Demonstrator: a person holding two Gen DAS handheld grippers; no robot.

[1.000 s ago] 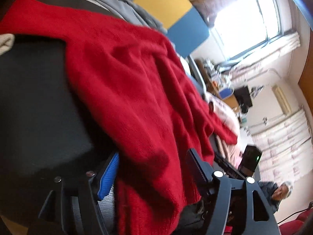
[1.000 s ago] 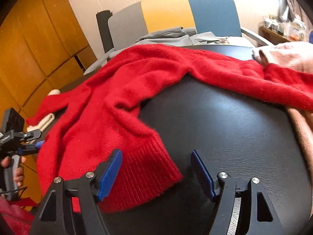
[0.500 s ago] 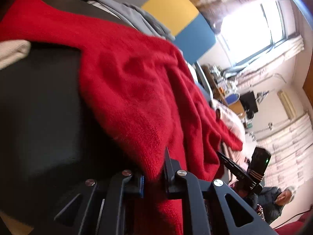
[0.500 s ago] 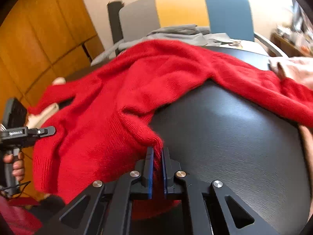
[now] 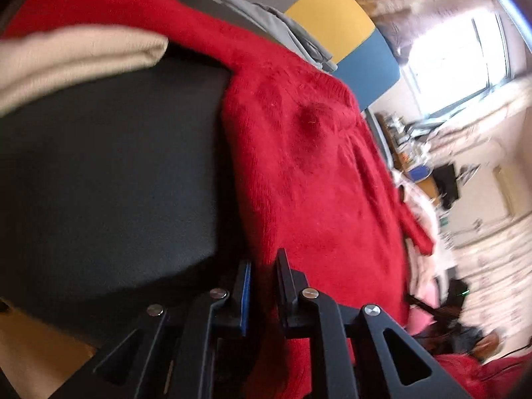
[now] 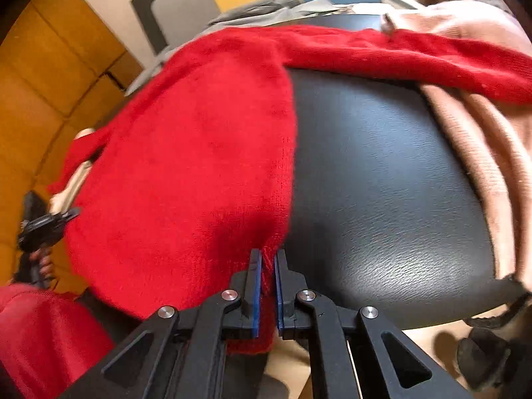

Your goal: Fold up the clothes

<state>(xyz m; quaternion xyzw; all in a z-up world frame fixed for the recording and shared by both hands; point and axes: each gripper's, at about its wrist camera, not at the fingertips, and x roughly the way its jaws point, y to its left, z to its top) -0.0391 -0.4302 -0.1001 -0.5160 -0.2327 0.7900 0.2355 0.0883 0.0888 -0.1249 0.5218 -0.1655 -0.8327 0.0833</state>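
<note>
1. Sweater (image 6: 199, 153), the red fuzzy knit one, is spread over a black padded surface (image 6: 382, 183), with one sleeve stretched out toward a pink garment (image 6: 482, 126) on the far side.
2. Right gripper (image 6: 267, 262) has its fingers pinched nearly together on the sweater's hem corner, right at the near edge of the surface.
3. Left gripper (image 5: 264, 266) has its fingers narrow too, with red knit between them at another bit of the edge.
4. Risk, imo: the knit is loose and stretchy, so tugging the two corners unevenly could skew the body or let it slip out.
5. That sleeve lies on the pink garment, so a lift could drag the garment along.
6. A cream folded piece (image 5: 76, 56) sits touching the sweater on the other side, so it could get bumped.
</note>
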